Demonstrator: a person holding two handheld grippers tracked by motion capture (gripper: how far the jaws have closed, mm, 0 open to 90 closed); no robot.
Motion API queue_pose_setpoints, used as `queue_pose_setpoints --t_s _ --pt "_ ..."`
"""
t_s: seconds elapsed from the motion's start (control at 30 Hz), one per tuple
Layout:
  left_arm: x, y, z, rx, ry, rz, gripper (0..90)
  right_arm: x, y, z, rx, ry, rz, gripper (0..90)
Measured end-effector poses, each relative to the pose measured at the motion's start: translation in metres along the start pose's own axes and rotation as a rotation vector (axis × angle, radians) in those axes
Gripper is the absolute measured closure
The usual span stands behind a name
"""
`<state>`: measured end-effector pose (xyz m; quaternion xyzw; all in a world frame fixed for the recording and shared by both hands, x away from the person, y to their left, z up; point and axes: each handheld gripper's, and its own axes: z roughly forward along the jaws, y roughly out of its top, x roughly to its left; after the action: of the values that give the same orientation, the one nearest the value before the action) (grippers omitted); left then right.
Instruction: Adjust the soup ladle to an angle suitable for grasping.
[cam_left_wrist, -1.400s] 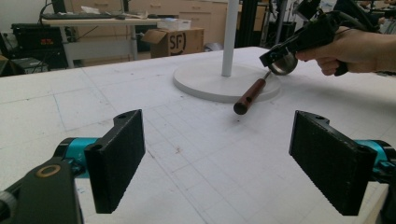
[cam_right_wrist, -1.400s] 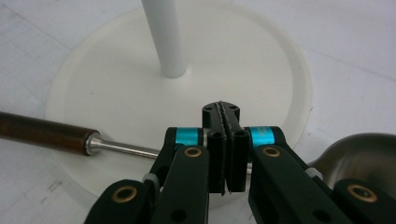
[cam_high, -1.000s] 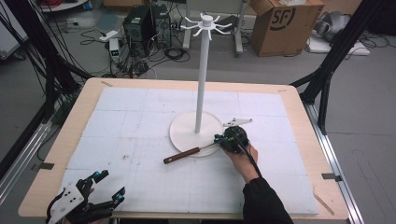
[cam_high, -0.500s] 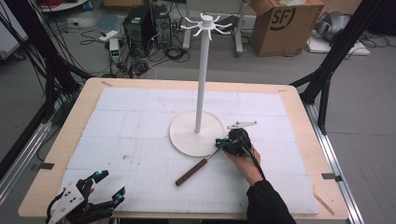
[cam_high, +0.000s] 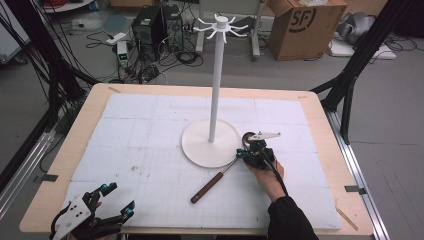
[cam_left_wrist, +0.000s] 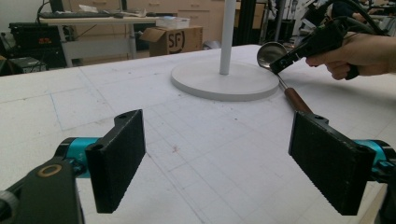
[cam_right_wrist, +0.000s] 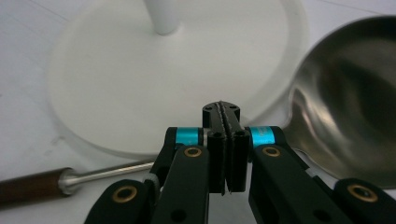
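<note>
Ladle (cam_right_wrist: 345, 107) lies just beside the right gripper (cam_right_wrist: 223, 116), jaws pressed together; left gripper (cam_left_wrist: 224, 163) spread.

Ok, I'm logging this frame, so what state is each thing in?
Left gripper: open, holding nothing.
Right gripper: shut on the ladle's stem, it seems.
Ladle: bowl end raised, handle end down on the mat.
Stand: upright, hooks bare.

Your right gripper (cam_right_wrist: 224, 140) is black with teal collars and brass screws; your left gripper (cam_high: 107, 210) carries a grey plate; your sleeve (cam_high: 290, 220) is black.
</note>
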<state>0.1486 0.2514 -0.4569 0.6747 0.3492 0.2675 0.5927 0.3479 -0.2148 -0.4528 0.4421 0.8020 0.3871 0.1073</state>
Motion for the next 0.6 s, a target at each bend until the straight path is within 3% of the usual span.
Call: queue_pose_setpoints --t_s 0.4,0.6 --pt "0.0001 0.0 -0.0005 -0.003 -0.001 0.001 19.4 -0.0034 0.0009 -0.0008 0.021 -0.028 0.026 89.9" --pt "-0.0009 0.0003 -0.0004 -0.004 -0.003 0.002 19.4 0.0001 0.0078 0.0024 0.07 -0.054 -0.013 89.9"
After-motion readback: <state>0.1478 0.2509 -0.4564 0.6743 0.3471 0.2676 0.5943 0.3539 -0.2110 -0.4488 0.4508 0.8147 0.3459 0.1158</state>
